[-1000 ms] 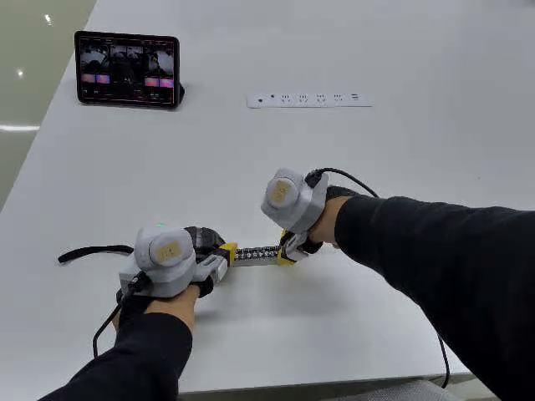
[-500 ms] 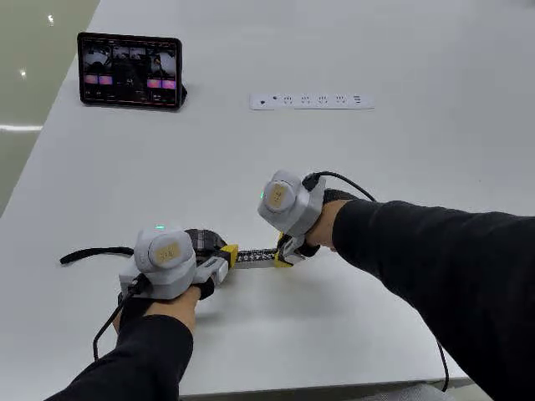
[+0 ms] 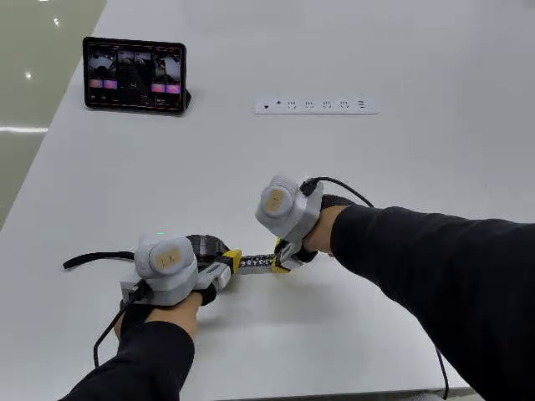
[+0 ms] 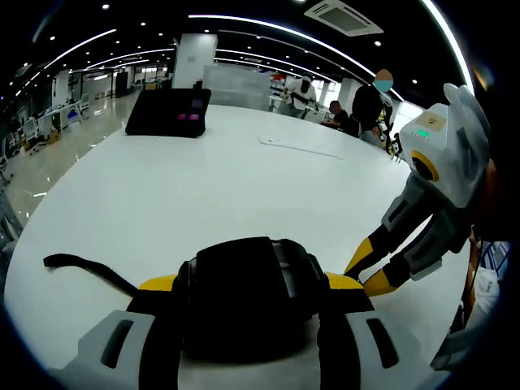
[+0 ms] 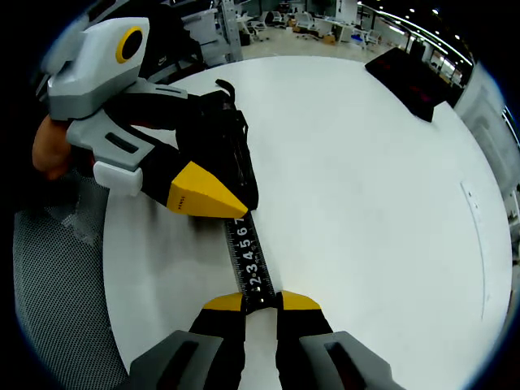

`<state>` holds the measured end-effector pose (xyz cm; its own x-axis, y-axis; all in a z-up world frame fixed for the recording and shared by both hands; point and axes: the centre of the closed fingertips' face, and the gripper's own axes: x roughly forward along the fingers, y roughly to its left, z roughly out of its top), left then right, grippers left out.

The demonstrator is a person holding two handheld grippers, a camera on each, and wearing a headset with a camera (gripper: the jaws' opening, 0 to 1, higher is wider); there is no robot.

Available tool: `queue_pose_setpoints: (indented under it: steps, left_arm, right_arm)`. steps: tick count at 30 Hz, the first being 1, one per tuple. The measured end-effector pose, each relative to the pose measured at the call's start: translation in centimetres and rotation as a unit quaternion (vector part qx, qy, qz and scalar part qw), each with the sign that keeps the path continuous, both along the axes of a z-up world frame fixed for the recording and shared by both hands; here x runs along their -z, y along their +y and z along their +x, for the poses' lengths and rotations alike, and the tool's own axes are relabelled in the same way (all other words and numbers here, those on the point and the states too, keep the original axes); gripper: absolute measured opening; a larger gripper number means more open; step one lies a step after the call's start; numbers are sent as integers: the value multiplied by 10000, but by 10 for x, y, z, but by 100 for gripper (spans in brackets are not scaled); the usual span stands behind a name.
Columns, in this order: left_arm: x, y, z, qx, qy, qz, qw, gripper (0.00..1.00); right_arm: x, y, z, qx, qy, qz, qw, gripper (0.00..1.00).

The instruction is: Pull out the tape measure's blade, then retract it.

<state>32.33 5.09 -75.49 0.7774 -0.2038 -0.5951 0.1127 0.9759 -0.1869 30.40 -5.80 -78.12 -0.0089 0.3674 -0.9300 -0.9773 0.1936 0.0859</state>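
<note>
Tape measure: black, rounded tape measure case [image 4: 248, 301], lying on the table near its front edge, seated between the left jaws.
Blade: narrow dark blade [image 5: 246, 256] with white numerals, drawn a short way out of the case and stretched straight between the 2 grippers, close over the table; digits 2 to 7 readable in the right gripper view.
Left gripper: grey-and-white hand-held left gripper [image 3: 224, 266] with yellow tips, clamped on the case, 1 jaw against each side.
Right gripper: matching grey-and-white right gripper [image 5: 260, 302], 2 yellow tips pressed together on the free end of the blade, pinching it; near the left gripper, parted from it by the exposed stretch of blade.
Strap: thin black strap [image 3: 96, 258], trailing flat over the table to the left of the case.
Table: wide white table [image 3: 376, 167], smooth and glossy.
Tablet: dark tablet [image 3: 135, 74] with a lit screen, propped upright at the far left, well apart from the grippers.
Power strip: long white power strip [image 3: 315, 106], lying flat towards the far side, to the right of the tablet.
Cable: black cable [image 3: 343, 184], looping from the right gripper over a black sleeve.
Background: several people standing beyond the table in the left gripper view, under rows of ceiling lights.
</note>
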Motion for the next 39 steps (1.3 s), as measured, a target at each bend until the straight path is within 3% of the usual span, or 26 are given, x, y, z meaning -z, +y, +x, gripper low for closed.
queue_pose_setpoints:
  steps: [39]
  left_arm:
    - [-1, 0, -1, 104, -4, -168, 9998, 64]
  right_arm:
    - [1, 25, -3, -93, 86, 304, 9995, 10]
